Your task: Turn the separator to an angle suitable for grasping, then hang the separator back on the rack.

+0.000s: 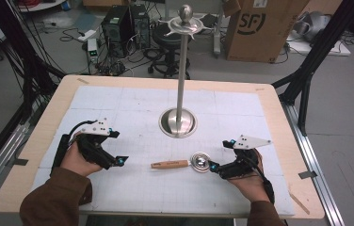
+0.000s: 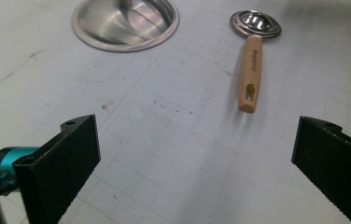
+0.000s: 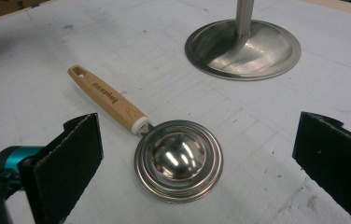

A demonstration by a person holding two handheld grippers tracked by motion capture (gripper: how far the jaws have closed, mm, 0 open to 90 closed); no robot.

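the measuring spoon (image 1: 184, 164) lies flat on the white gridded mat (image 1: 132, 108) of the desk (image 1: 278, 117), in the front half, between the two claws. its round steel bowl (image 3: 178, 160) lies dome side up and points toward the right claw; its wooden handle (image 2: 250, 74) runs toward the left claw, with a slot at the free end. nothing touches the spoon.

the right claw (image 1: 213, 165) sits just beside the bowl, jaws spread wide with the bowl in front of the gap, the pads clear of it. the left claw (image 1: 121, 161) stands apart from the handle end, jaws also spread wide and holding nothing.

behind the spoon, near the mat's centre, stands a steel stand (image 1: 179, 123): a round base, an upright pole, hooked arms and a ball at the top.
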